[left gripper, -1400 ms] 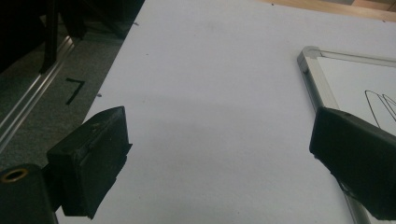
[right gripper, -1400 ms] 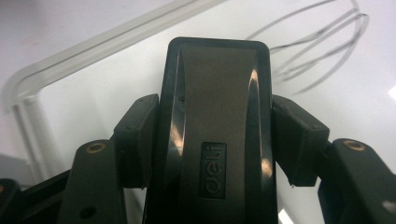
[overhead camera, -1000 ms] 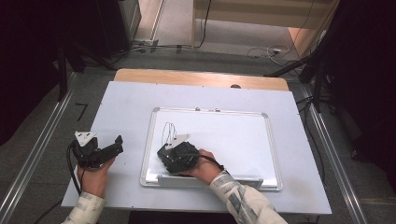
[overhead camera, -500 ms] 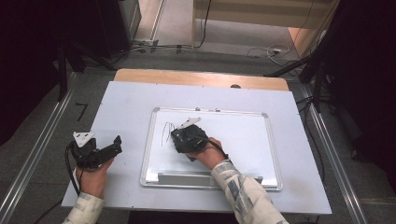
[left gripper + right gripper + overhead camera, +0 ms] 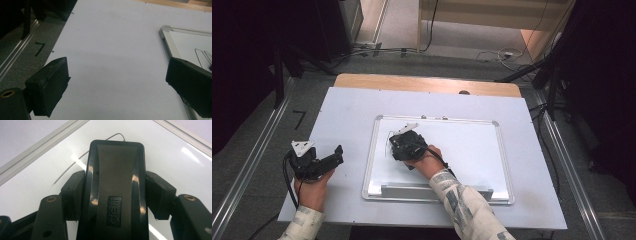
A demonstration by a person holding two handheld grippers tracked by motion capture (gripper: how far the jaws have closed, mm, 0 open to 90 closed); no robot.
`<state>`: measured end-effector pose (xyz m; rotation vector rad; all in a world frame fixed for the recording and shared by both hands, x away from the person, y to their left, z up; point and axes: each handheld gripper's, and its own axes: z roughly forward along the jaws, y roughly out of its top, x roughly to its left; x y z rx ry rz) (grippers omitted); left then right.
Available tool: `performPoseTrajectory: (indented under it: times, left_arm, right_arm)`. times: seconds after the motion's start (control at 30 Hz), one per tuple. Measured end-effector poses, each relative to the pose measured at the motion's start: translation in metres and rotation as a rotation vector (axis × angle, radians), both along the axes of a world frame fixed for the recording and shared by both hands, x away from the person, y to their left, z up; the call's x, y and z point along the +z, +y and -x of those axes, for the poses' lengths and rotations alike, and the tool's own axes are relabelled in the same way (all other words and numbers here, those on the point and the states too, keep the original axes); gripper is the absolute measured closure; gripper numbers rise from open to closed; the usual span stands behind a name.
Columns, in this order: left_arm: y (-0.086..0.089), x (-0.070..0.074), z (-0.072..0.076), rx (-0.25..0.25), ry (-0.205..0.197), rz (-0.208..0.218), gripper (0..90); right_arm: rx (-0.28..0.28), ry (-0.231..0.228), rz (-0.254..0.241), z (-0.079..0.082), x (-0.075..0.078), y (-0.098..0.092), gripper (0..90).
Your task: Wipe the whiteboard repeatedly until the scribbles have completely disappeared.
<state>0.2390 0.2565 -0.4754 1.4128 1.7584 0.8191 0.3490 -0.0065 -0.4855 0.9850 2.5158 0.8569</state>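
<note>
Eraser [image 5: 116, 187], black with "deli" embossed on its back, sits clamped between the two jaws of the right claw [image 5: 115, 192] in the right gripper view: one jaw presses its left flank, the other its right flank, and the eraser's long body runs up the middle of the frame, past the jaw tips. Beneath it lies the glossy surface of the whiteboard [image 5: 175, 162], with a thin dark pen line [image 5: 72, 165] curving out from behind the eraser's top edge toward the middle left of the frame.

In the high view the right claw [image 5: 404, 145] is over the left part of the whiteboard [image 5: 472, 145], centre of the frame, with faint pen strokes just to its left. The whiteboard lies flat on the white counter [image 5: 347, 107].

The left claw [image 5: 334, 156] is at the lower left of the high view, over bare counter, well apart from the whiteboard's left edge. In the left gripper view its jaws stand wide apart with nothing between them, one at the lower left and one at the lower right of the frame, and the whiteboard's corner [image 5: 166, 33] with some pen loops [image 5: 201, 56] shows at the upper right.
</note>
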Motion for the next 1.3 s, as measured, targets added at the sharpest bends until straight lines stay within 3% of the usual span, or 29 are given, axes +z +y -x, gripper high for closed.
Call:
performPoseTrajectory:
  times: [0.57, 0.77, 1.3]
  left_arm:
    - [0.001, 0.000, 0.000, 0.002, -0.003, 0.003, 5.1]
    - [0.002, 0.000, 0.001, 0.003, -0.006, 0.005, 5.1]
    - [0.004, 0.000, 0.002, 0.008, -0.008, 0.009, 5.1]
  right_arm:
    - [0.084, 0.010, -0.005, 0.017, -0.001, 0.033, 36.8]
    - [0.102, -0.008, -0.003, 0.017, -0.001, 0.034, 36.9]
    - [-0.014, -0.004, 0.011, -0.023, 0.001, 0.006, 36.9]
